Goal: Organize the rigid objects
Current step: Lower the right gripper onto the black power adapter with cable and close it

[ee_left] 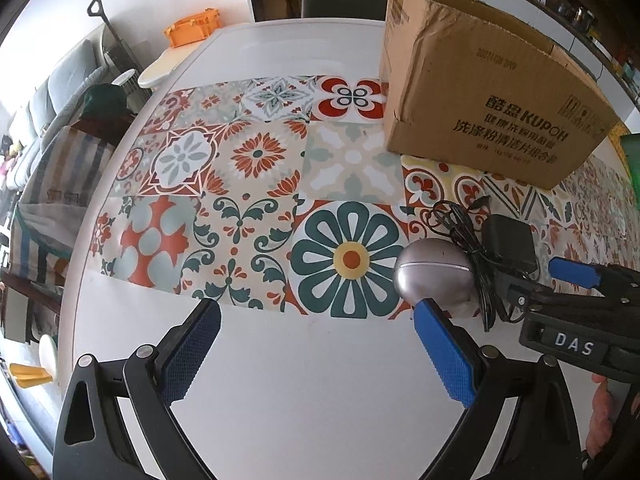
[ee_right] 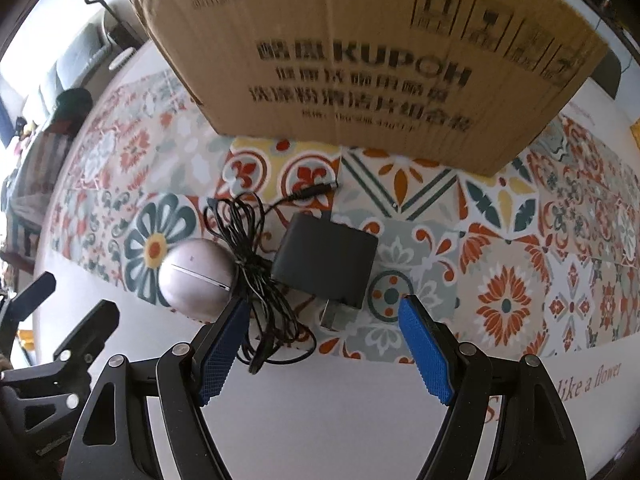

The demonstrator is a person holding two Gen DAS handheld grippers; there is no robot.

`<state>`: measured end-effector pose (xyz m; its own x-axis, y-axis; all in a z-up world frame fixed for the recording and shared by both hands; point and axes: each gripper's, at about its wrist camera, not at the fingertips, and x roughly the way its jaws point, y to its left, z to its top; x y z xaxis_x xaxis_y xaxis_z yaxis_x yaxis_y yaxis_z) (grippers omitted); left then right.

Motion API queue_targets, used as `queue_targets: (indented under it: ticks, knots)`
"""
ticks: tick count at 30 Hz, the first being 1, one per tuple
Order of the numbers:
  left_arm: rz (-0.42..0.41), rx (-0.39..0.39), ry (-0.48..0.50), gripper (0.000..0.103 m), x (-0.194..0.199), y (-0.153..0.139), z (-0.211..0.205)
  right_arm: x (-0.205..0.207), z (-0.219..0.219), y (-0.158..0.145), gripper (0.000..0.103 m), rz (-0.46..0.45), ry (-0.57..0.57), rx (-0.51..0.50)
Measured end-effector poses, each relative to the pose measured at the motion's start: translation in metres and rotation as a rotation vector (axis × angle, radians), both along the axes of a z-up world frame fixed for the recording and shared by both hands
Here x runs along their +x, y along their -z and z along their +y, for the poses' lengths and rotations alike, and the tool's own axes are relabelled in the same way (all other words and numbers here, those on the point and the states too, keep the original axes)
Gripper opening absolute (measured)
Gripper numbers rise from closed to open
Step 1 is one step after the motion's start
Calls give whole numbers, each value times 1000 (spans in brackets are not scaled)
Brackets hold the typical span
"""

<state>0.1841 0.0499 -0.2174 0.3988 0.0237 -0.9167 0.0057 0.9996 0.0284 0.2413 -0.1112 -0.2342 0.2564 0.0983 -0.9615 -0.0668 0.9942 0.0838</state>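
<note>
A black power adapter (ee_right: pixel 326 266) with a bundled black cable (ee_right: pixel 256 276) lies on the patterned mat, next to a silver egg-shaped object (ee_right: pixel 198 278). My right gripper (ee_right: pixel 322 308) is open, its fingers on either side of the adapter's plug end and cable, just short of them. In the left wrist view my left gripper (ee_left: pixel 316 312) is open and empty over bare table; the silver object (ee_left: pixel 434 276) is just beyond its right fingertip, with the adapter (ee_left: pixel 510 246) behind. The right gripper (ee_left: pixel 576 276) comes in from the right. An open cardboard box (ee_left: pixel 492 92) stands behind.
The patterned mat (ee_left: pixel 256 184) covers the middle of the white round table (ee_left: pixel 304 380). An orange crate (ee_left: pixel 194 28) sits on a side surface at the back left. A sofa and a striped cloth lie beyond the table's left edge. A green item (ee_left: pixel 632 156) is at far right.
</note>
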Motion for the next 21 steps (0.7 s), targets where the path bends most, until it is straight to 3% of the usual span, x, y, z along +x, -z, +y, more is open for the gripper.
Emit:
queue_targets:
  ticks: [12,15,21]
  knots:
    - [26,-12,22,99,8,7,-8,12,9,24,77,65,-48,-74]
    - [31,-11,28,99,9,9,-10,25,18,27,86,60,-77,-118]
    - [53,-15,34,99,13,14,-13,43,35,31,92,35,-130,-182]
